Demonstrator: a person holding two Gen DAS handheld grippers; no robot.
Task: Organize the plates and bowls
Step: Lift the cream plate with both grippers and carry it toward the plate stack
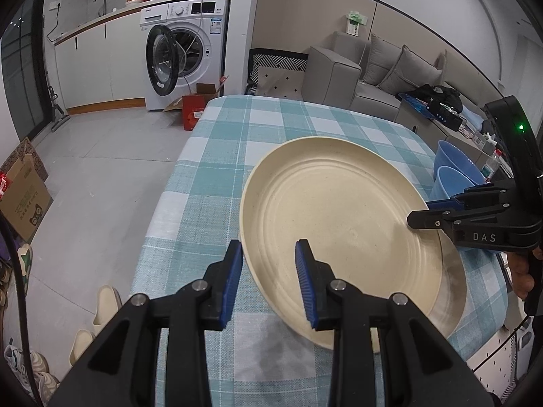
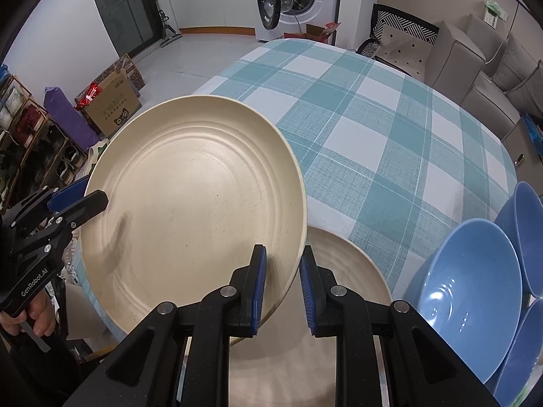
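A cream plate is held tilted above the checked table. My left gripper straddles its near rim with its jaws apart, one pad on each side. My right gripper is shut on the opposite rim of the same cream plate; it shows at the right of the left wrist view. A second cream plate lies on the table under the held one. Three blue bowls stand at the right, two of them also in the left wrist view.
The checked table stretches away behind the plates. Beyond it are a washing machine with its door open, a grey sofa, cardboard boxes and a shoe rack on the floor.
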